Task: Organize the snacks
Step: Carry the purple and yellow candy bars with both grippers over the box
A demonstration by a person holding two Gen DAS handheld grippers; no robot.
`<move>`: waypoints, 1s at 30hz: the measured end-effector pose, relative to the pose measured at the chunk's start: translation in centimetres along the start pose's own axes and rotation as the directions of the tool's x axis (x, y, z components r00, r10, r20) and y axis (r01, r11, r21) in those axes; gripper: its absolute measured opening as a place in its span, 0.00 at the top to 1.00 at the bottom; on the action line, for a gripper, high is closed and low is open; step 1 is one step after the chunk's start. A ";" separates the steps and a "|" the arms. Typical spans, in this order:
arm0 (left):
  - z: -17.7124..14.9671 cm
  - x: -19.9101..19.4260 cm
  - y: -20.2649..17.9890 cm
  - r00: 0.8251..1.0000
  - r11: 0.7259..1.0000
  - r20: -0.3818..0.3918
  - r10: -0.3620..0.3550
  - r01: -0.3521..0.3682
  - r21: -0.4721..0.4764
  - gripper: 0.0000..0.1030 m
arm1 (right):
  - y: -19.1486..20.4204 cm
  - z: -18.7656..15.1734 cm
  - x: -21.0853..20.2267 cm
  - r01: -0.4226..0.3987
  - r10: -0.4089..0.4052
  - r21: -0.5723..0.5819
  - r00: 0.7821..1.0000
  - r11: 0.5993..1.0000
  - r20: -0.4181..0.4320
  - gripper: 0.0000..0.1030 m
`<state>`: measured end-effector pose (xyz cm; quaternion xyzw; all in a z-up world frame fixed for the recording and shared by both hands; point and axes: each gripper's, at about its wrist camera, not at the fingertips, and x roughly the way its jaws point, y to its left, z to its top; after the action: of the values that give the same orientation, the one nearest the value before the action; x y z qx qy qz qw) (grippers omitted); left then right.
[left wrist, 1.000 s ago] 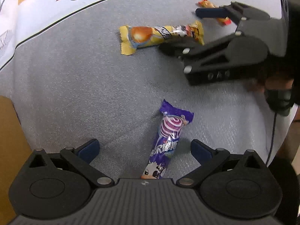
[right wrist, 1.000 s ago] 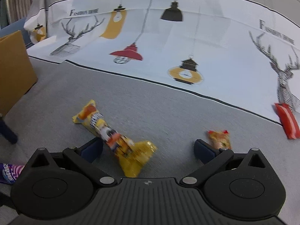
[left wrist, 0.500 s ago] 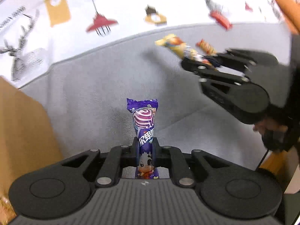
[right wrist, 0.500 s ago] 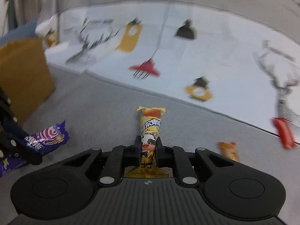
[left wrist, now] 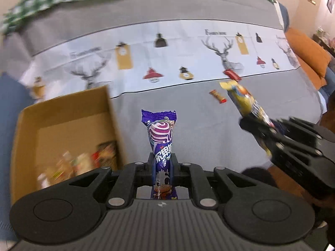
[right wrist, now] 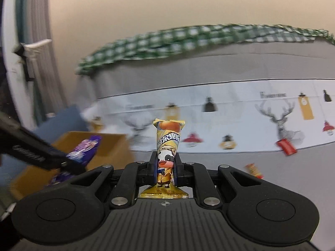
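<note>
My left gripper (left wrist: pixel 163 163) is shut on a purple candy packet (left wrist: pixel 160 133) that stands up between the jaws, lifted above the grey sofa. An open cardboard box (left wrist: pixel 62 108) with several snacks inside lies just to its left. My right gripper (right wrist: pixel 165 165) is shut on a yellow candy packet (right wrist: pixel 167 140), also lifted. In the left wrist view the right gripper (left wrist: pixel 268 129) and its yellow packet (left wrist: pixel 245 102) are at the right. In the right wrist view the left gripper (right wrist: pixel 62 161) holds the purple packet (right wrist: pixel 85 149) in front of the box (right wrist: pixel 117 144).
A small orange-red candy (left wrist: pixel 218 96) lies on the grey seat and a red packet (left wrist: pixel 231 74) lies at the edge of the white deer-print cloth (left wrist: pixel 188 48). Both show in the right wrist view (right wrist: pixel 254 170) (right wrist: pixel 285 146). An orange cushion (left wrist: pixel 307 50) is far right.
Both grippers closed on their packets and lifted them off the seat. Both have risen and swung left toward the cardboard box, which is now fully in view.
</note>
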<state>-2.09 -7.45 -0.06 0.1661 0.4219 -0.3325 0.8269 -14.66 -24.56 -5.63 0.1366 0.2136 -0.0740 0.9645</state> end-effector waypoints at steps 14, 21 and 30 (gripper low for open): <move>-14.7 -10.2 4.8 0.996 0.987 0.044 0.076 -0.069 -0.143 0.88 | 16.0 -4.3 -10.0 -0.220 0.206 -0.143 0.973 0.965 -0.106 0.87; -16.2 -12.5 6.1 0.992 0.977 0.100 0.077 -0.055 -0.207 0.88 | 19.1 -4.2 -11.9 -0.244 0.222 -0.240 0.968 0.940 -0.112 0.87; -16.8 -12.7 6.4 0.991 0.975 0.111 0.068 -0.043 -0.218 0.88 | 20.3 -4.1 -12.4 -0.229 0.206 -0.270 0.972 0.935 -0.111 0.87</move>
<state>-12.92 11.70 0.32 0.0675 0.4011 -0.2709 0.8725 -23.34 -2.98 0.84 0.0242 0.2445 0.0697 0.9668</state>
